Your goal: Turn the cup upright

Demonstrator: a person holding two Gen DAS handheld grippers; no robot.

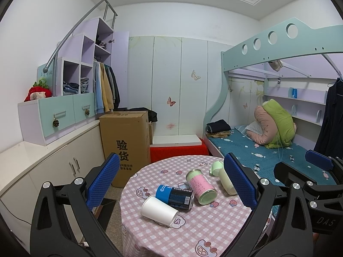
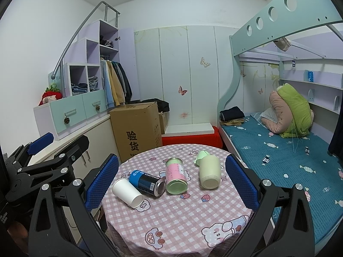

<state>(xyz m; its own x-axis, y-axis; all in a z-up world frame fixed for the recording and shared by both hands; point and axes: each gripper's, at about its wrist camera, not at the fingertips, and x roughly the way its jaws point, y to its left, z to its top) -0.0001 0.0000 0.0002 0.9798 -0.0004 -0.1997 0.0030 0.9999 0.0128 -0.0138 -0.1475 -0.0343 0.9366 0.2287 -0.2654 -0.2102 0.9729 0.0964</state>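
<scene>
A white paper cup [image 1: 158, 211] [image 2: 127, 191] lies on its side on the round table with the pink checked cloth [image 1: 199, 224] [image 2: 182, 216]. Beside it lie a blue-and-black can [image 1: 174, 197] [image 2: 148, 182], a pink-and-green canister [image 1: 201, 189] [image 2: 176, 175], a cream cup [image 1: 226, 181] [image 2: 210, 174] and a small green cup [image 1: 216, 168] [image 2: 201, 157], all tipped over. My left gripper [image 1: 171, 185] is open, above the table's near side, holding nothing. My right gripper [image 2: 171, 185] is open and empty too; it also shows in the left wrist view [image 1: 317, 165].
A tall cardboard box [image 1: 126, 143] [image 2: 137, 128] stands left behind the table. A bunk bed with blue bedding [image 1: 268, 156] [image 2: 289, 150] lies to the right. White cabinets [image 1: 53, 162] run along the left wall. A red bench [image 1: 178, 152] sits behind the table.
</scene>
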